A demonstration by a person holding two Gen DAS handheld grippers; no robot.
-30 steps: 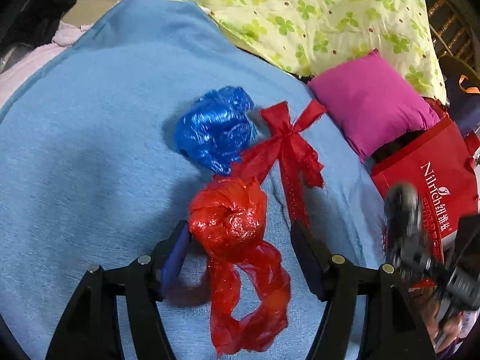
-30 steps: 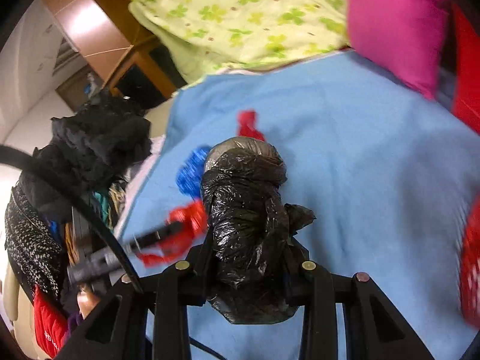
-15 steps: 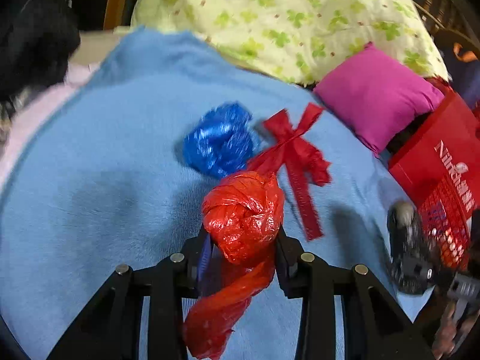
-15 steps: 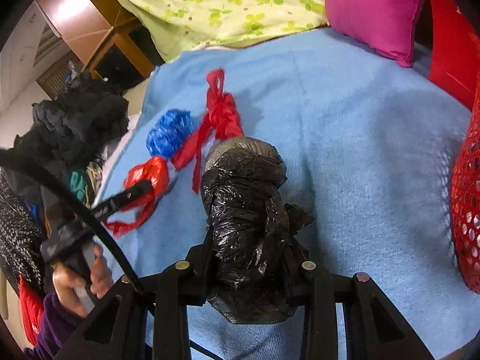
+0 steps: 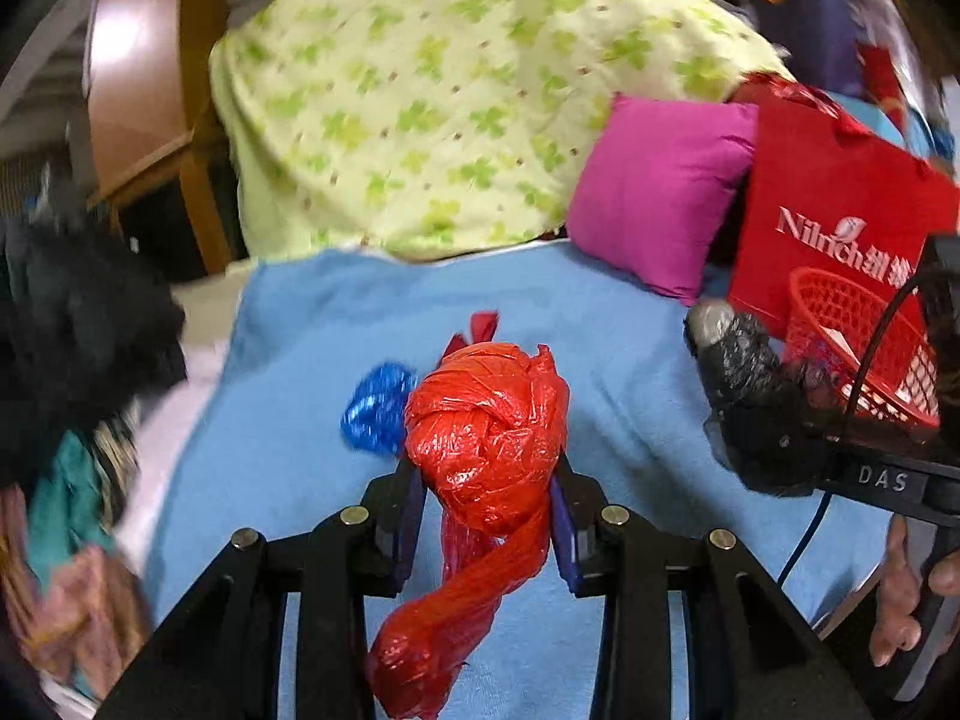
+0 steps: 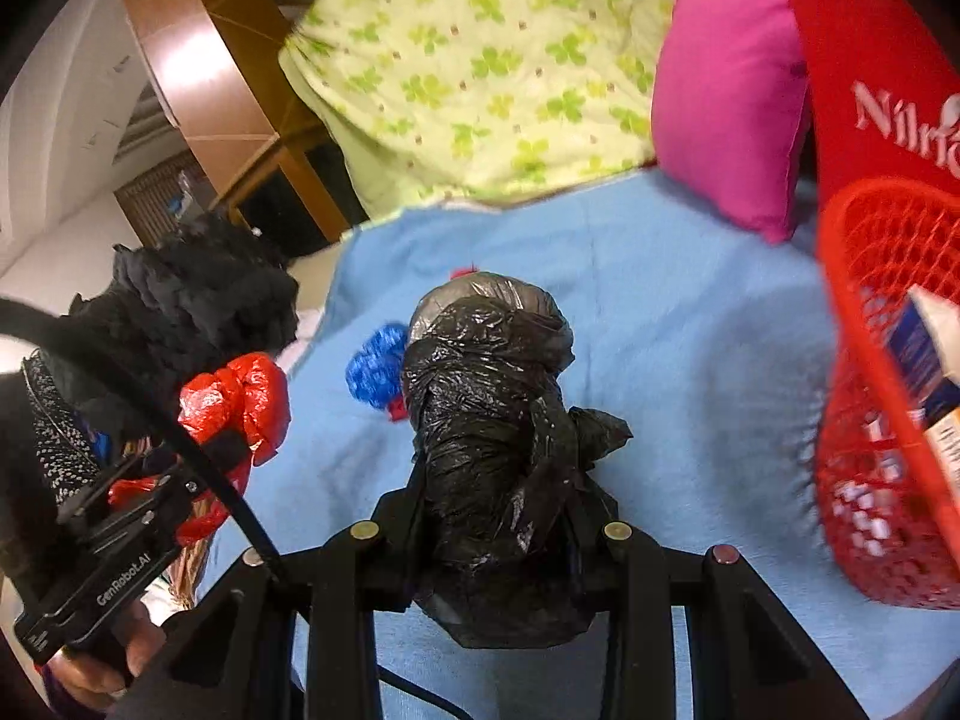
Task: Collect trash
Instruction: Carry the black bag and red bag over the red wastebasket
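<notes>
The bed is covered by a light blue blanket (image 5: 312,360), soft and slightly rumpled, and nearly everything I am working with sits on or above it. At its head lies a pale green clover-print quilt (image 5: 432,90), with a magenta pillow (image 5: 654,204) leaning just beside a red paper bag (image 5: 840,204). Wooden furniture (image 6: 198,72) stands behind the quilt, under a white wall.

My left tool (image 5: 487,501) is clamped on the knotted red plastic bag (image 5: 486,414), its tail dangling below the pads, lifted clear of the blanket. My right tool (image 6: 495,516) is clamped on the wadded black plastic bag (image 6: 489,414), also held above the blanket. A crumpled blue plastic bag (image 5: 378,405) lies on the blanket just beyond the red one, touching a bit of red ribbon (image 5: 480,327) that is mostly hidden.

The red mesh basket (image 6: 864,276) sits at the right edge of the bed, in front of the paper bag, with a carton (image 6: 930,360) inside. The blanket between the black bag and the basket is bare. On the left edge a heap of dark clothes (image 6: 198,294) crowds the blanket's border.
</notes>
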